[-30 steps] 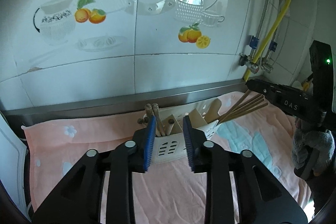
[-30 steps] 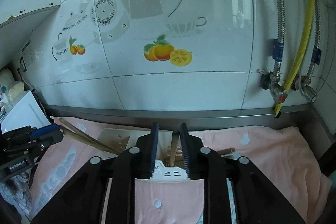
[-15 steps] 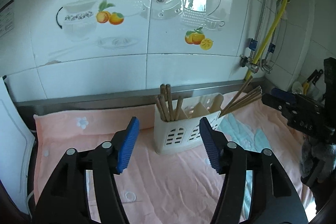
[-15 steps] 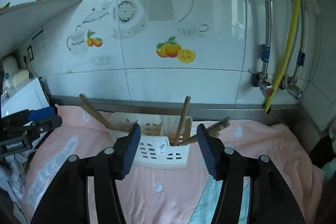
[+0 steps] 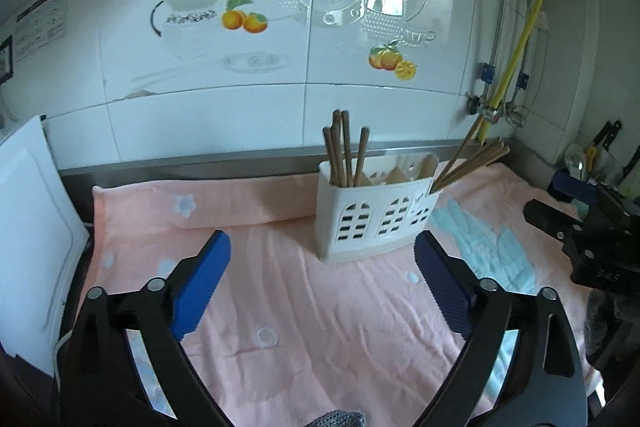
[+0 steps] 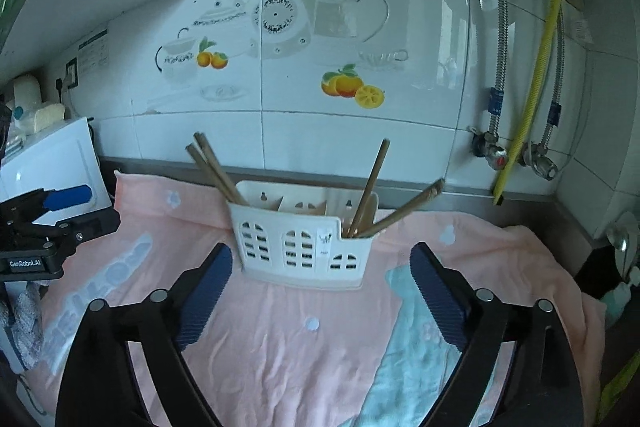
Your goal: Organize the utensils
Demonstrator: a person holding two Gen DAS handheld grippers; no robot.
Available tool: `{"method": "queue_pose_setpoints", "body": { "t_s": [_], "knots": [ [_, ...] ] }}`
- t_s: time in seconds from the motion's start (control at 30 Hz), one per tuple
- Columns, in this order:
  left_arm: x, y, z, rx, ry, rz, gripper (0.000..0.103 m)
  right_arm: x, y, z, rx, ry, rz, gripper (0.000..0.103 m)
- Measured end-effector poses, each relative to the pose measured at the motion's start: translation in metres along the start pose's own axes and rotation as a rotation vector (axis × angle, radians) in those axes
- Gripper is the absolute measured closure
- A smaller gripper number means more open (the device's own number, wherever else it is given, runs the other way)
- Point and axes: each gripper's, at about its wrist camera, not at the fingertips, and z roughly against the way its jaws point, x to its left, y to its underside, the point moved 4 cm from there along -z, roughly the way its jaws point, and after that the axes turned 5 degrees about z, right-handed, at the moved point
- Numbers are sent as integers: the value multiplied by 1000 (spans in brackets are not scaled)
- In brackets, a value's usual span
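Left claw (image 5: 322, 281): jaws spread wide, blue pads apart, nothing between them. Right claw (image 6: 320, 289): likewise spread wide and empty.

White utensil holder (image 5: 374, 215) stands upright on the pink towel (image 5: 280, 327), ahead of the left claw and slightly toward its right finger, clear of both pads. From the right claw, the same holder (image 6: 302, 247) sits straight ahead, between the lines of the two fingers but beyond their tips, not touching.

Contents: a bunch of wooden chopsticks (image 5: 344, 151) stands near-upright in the compartment at the holder's left end as seen from the left claw. A second bunch (image 5: 468, 163) leans outward to the right from the opposite end compartment. A pale wooden piece shows in the middle section; cannot tell what it is.

Behind the holder: tiled wall (image 5: 304, 47) with teapot and orange decals. Far right of the left claw: yellow hose (image 5: 516, 55) and metal valves. To its left: a white appliance (image 5: 28, 227).
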Motion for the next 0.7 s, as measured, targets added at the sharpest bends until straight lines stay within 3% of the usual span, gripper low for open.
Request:
{"method": "queue_pose_setpoints", "body": {
  "t_s": [0.3, 0.7],
  "knots": [
    [4, 29, 11, 4, -44, -14, 5, 3, 37, 9, 36, 36, -65, 10],
    [10, 65, 18, 22, -77, 7, 5, -1, 73, 15, 76, 18, -144, 8]
  ]
}}
